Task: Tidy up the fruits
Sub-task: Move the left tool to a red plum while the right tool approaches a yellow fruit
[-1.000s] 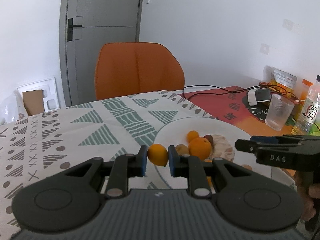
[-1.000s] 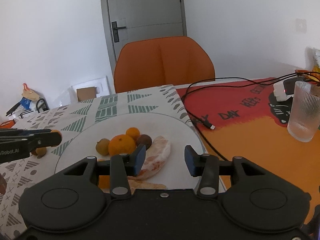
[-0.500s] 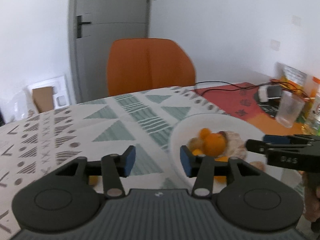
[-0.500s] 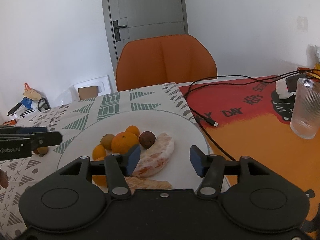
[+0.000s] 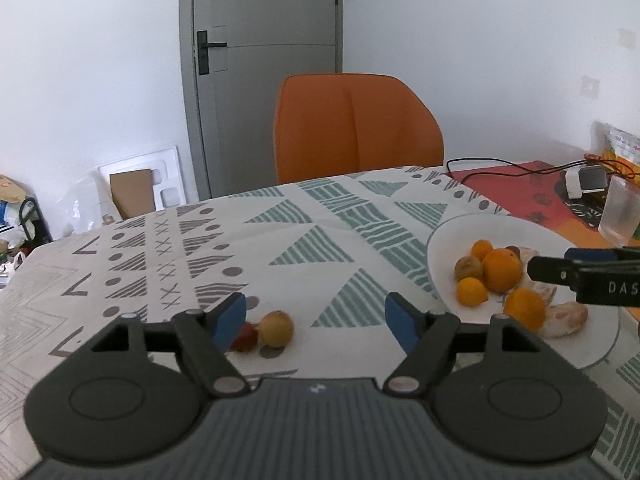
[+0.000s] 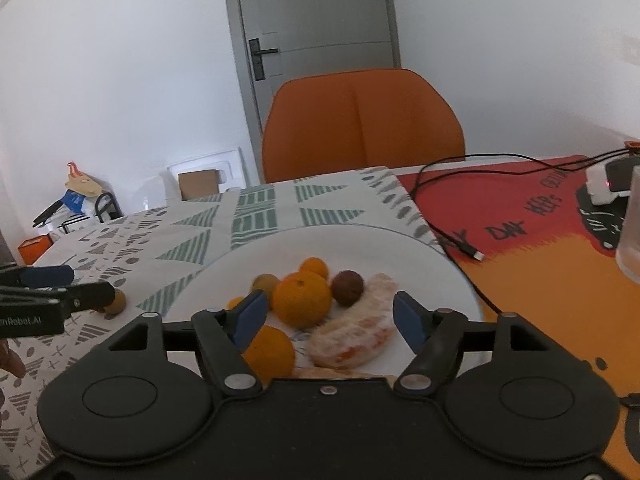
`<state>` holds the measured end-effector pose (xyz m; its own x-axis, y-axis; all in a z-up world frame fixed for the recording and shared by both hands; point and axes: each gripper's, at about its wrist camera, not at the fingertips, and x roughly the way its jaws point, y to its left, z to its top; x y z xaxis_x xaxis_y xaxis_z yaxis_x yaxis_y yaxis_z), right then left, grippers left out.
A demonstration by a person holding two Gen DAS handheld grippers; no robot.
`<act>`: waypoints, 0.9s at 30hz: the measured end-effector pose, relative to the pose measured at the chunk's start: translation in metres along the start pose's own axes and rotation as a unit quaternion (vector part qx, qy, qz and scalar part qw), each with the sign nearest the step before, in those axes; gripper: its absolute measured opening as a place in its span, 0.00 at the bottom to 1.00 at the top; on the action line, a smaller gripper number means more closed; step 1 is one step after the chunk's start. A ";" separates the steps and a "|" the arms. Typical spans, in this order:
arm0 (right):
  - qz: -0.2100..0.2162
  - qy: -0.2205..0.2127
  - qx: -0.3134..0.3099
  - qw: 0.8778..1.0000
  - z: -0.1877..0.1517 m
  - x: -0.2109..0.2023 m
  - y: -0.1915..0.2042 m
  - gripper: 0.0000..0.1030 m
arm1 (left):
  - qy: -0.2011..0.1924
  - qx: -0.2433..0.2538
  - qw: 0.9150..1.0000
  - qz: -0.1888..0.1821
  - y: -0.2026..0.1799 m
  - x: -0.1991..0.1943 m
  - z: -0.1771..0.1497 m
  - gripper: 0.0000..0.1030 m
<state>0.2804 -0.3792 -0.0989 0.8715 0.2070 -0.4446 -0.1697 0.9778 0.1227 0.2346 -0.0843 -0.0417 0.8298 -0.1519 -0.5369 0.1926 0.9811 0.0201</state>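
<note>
fruits [image 6: 303, 299] are grouped on the white plate [image 6: 420, 256], which sits on the patterned tablecloth [image 5: 320, 220] near the edge that meets the red and orange mat [image 6: 520, 240]. the pile holds a large orange, smaller oranges, a brown-green fruit, a dark red fruit and peeled citrus segments [image 6: 354, 338]. the right gripper [image 6: 326, 318] hovers low over the near rim of the plate, fingers spread wide with nothing between them; the large orange lies just ahead of the gap. the left gripper [image 5: 316, 320] is off the plate, fingers spread and empty. a yellow-brown fruit [image 5: 276, 329] and a small red fruit [image 5: 245, 337] lie touching on the tablecloth, just beside the left finger's blue pad.
</note>
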 end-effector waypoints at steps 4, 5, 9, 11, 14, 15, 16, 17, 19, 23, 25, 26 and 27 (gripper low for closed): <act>0.012 -0.001 -0.007 1.000 0.003 0.003 0.011 0.77 | 0.001 0.000 1.000 0.007 0.006 -0.003 -0.004 0.73; 0.016 -0.001 -0.008 1.000 0.004 0.003 0.013 0.78 | 0.001 -0.001 1.000 0.009 0.009 -0.004 -0.006 0.74; 0.033 -0.003 -0.015 0.999 0.006 0.006 0.023 0.87 | 0.006 -0.009 1.000 0.017 0.019 -0.006 -0.011 0.74; 0.040 -0.005 -0.019 0.999 0.007 0.006 0.029 0.92 | 0.009 -0.011 1.000 0.024 0.024 -0.008 -0.014 0.74; 0.049 -0.006 -0.027 0.998 0.008 0.008 0.036 0.97 | 0.012 -0.014 0.999 0.031 0.031 -0.009 -0.017 0.74; 0.051 -0.005 -0.028 0.998 0.009 0.008 0.038 0.99 | 0.012 -0.016 0.999 0.033 0.034 -0.009 -0.018 0.74; 0.053 -0.005 -0.029 0.998 0.009 0.009 0.039 1.00 | 0.013 -0.017 0.999 0.034 0.036 -0.010 -0.018 0.74; 0.055 -0.004 -0.031 0.998 0.009 0.009 0.042 1.00 | 0.013 -0.018 0.999 0.035 0.038 -0.010 -0.019 0.74; 0.057 -0.002 -0.033 0.998 0.010 0.010 0.045 1.00 | 0.010 -0.026 0.999 0.035 0.043 -0.012 -0.020 0.74; 0.060 0.001 -0.043 0.997 0.012 0.014 0.053 1.00 | 0.007 -0.044 0.998 0.040 0.052 -0.015 -0.021 0.74; 0.067 0.003 -0.047 0.997 0.013 0.015 0.057 1.00 | 0.005 -0.045 0.998 0.044 0.054 -0.016 -0.022 0.73; 0.069 0.004 -0.050 0.996 0.014 0.016 0.059 1.00 | 0.006 -0.046 0.998 0.044 0.055 -0.017 -0.022 0.73; 0.072 0.003 -0.053 0.996 0.015 0.017 0.062 1.00 | 0.006 -0.047 0.998 0.044 0.057 -0.017 -0.022 0.73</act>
<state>0.2913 -0.3159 -0.0858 0.8317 0.3443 -0.4355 -0.3400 0.9360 0.0907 0.2200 -0.0234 -0.0498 0.8343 -0.0647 -0.5475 0.0693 0.9975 -0.0122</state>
